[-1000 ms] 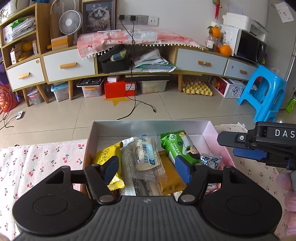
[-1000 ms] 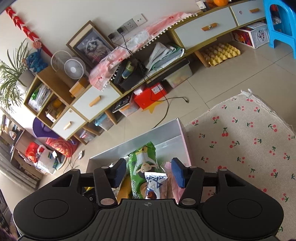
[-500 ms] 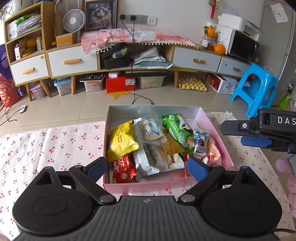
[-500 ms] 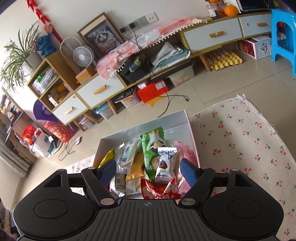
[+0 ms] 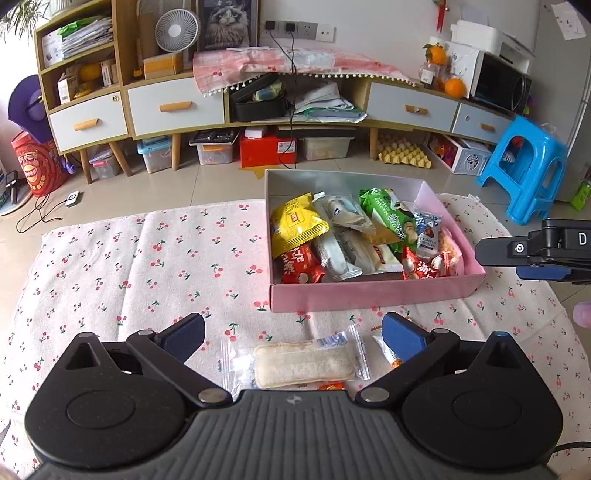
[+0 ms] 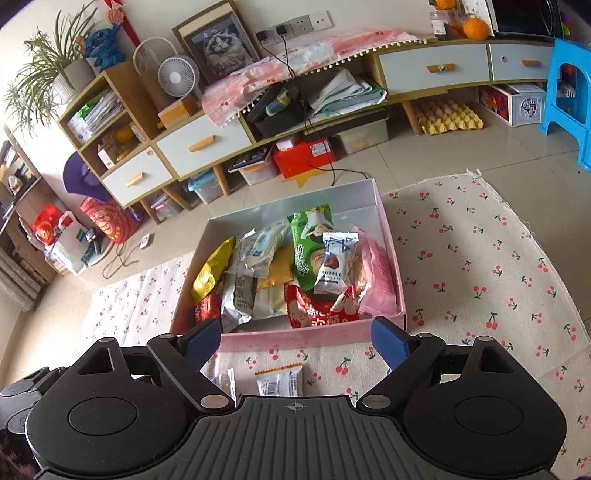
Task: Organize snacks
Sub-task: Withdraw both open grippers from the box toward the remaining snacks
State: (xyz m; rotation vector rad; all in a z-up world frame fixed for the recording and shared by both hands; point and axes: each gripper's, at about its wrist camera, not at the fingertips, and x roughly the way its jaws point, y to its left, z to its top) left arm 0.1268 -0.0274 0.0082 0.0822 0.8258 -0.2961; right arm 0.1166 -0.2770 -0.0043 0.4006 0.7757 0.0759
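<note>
Closest in, the left gripper [image 5: 293, 334] hangs over the cherry-print cloth [image 5: 147, 266] with its blue pads spread wide. Its jaws have just been opening, and nothing is pinched between them. Right below it on the cloth lies a clear-wrapped white rice cake [image 5: 301, 363], flat, untouched by either pad. An orange-edged packet [image 5: 384, 352] peeks out just beside the right-hand pad, partly hidden.

Over to the right gripper [image 6: 295, 341]: its jaws have also just been opening and now stand wide, empty. Beneath it a small white sachet [image 6: 279, 382] rests on the cloth, apart from both pads. From the left wrist view that same gripper pokes in at the right edge, beside the box.

Just beyond sits the pink box [image 5: 373, 293], packed with snacks. A yellow packet [image 5: 295, 223] leans at the left side, red wrappers [image 5: 299, 264] lie along the near wall, pale bars crowd the middle. A green packet [image 6: 308, 247] stretches toward the far wall, and a white truffle chocolate pouch [image 6: 334, 262] lies on top of it.

Farther back, tiled floor, then a long cabinet [image 5: 177, 107] with white drawers, a small fan [image 5: 177, 31] on top, and a blue stool [image 5: 524, 170] off to the right.
</note>
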